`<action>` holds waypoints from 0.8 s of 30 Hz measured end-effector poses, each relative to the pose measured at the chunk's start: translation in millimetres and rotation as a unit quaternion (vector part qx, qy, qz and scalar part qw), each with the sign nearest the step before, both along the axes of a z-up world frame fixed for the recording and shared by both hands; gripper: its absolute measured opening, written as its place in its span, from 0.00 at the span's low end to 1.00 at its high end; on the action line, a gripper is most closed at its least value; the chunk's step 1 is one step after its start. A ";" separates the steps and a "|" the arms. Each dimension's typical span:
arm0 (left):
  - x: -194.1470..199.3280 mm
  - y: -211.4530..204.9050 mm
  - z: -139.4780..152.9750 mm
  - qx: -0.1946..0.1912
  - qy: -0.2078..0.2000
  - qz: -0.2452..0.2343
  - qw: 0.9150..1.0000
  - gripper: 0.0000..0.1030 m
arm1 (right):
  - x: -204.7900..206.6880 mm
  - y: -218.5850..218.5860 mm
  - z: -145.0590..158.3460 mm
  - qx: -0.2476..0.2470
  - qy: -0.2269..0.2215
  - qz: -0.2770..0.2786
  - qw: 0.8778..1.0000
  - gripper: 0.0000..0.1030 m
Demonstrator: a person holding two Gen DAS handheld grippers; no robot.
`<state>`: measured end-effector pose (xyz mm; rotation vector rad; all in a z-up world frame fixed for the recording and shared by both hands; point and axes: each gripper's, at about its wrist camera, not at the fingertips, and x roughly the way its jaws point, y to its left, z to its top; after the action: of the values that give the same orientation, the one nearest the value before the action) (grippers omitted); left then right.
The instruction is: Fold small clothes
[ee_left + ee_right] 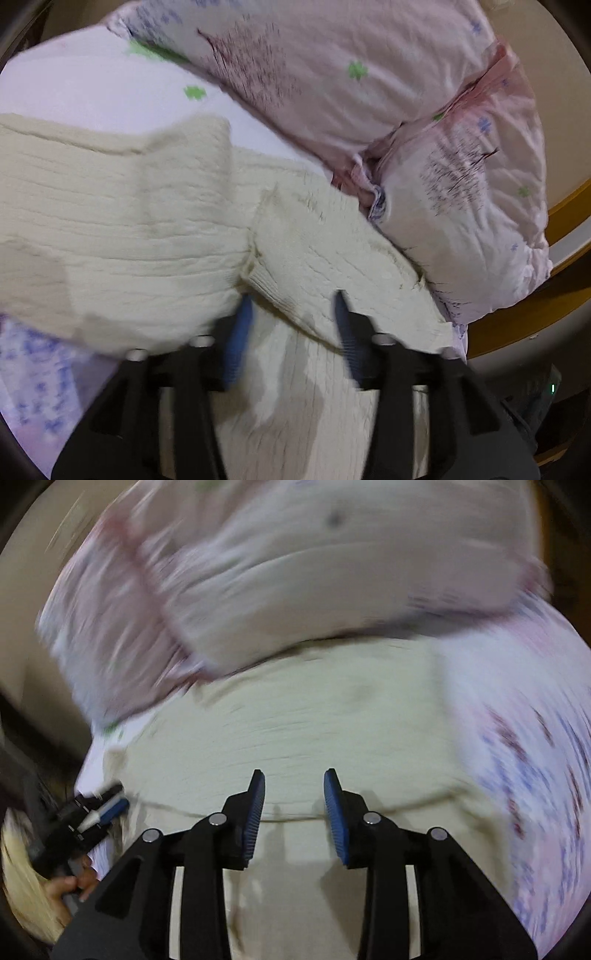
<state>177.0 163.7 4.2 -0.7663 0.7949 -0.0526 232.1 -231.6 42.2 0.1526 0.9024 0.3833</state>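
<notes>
Through your left wrist camera, your left gripper [295, 306] reaches forward and slightly down over the cream knit garment [122, 221], which lies spread on the pale floral bedsheet [33, 373]. Its two blue-padded fingers [240, 332] stand apart, and a folded flap of the knit drapes across their tips, so you cannot tell whether they pinch any of it; the jaws read as spread wide. Beyond the garment sit two pink patterned pillows [332, 74], one overlapping the other, with a wooden bed frame [565, 218] at the right edge. The dark speckled marks on the pillows are a print, not readable writing, and no label shows on the knit. Through your right wrist camera, which is heavily motion-blurred, your right gripper [294, 779] hovers level above the same cream knit garment [314, 720], its fingers [334, 805] parted with nothing between them. The knit fills the middle of this view, touching the pillows [295, 572] at its far edge, with the bedsheet [517, 738] to the right. At the lower left you can see your left gripper [101, 808] at the garment's corner, held by a hand [70, 886]. No writing is legible here.
</notes>
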 end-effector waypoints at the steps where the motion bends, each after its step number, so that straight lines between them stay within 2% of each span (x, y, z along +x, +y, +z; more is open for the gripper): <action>1: -7.3 2.9 3.7 0.004 -0.007 0.001 1.000 0.55 | 4.0 20.0 -0.7 -0.021 -0.005 0.025 0.999 0.33; 4: -40.0 21.0 14.7 0.018 -0.026 0.015 0.999 0.63 | 10.9 64.4 -7.1 -0.076 -0.016 0.067 0.995 0.35; 6: -63.4 38.3 18.2 0.030 -0.029 0.035 0.999 0.63 | 14.3 85.7 -16.0 -0.106 -0.019 0.082 0.991 0.35; 8: -90.3 61.6 18.7 0.041 -0.028 0.064 0.997 0.63 | 16.8 100.6 -26.7 -0.130 -0.018 0.092 0.987 0.39; 10: -115.9 89.2 15.9 0.047 -0.022 0.106 0.993 0.63 | 19.0 112.2 -39.7 -0.162 -0.006 0.106 0.981 0.48; 11: -123.6 98.0 14.8 0.046 -0.019 0.120 0.992 0.63 | 12.8 117.1 -39.5 -0.183 -0.033 0.111 0.976 0.50; 12: -131.6 108.9 12.0 0.042 -0.015 0.137 0.990 0.63 | 11.8 118.1 -39.4 -0.188 -0.033 0.111 0.975 0.50; 14: -145.5 132.4 4.2 0.024 -0.005 0.177 0.984 0.63 | 9.6 111.3 -36.3 -0.161 -0.022 0.107 0.981 0.56; 17: -157.9 161.1 -6.5 -0.005 0.002 0.224 0.975 0.63 | 4.7 98.5 -29.9 -0.114 -0.009 0.103 0.988 0.58; 24: -155.3 190.9 -15.5 -0.082 -0.012 0.269 0.960 0.61 | -6.5 85.1 -22.1 -0.070 0.006 0.103 0.992 0.60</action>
<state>21.6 354.6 -11.3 -1.1172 0.5406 0.3641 225.5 -146.5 20.1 -0.0687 0.9578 0.5086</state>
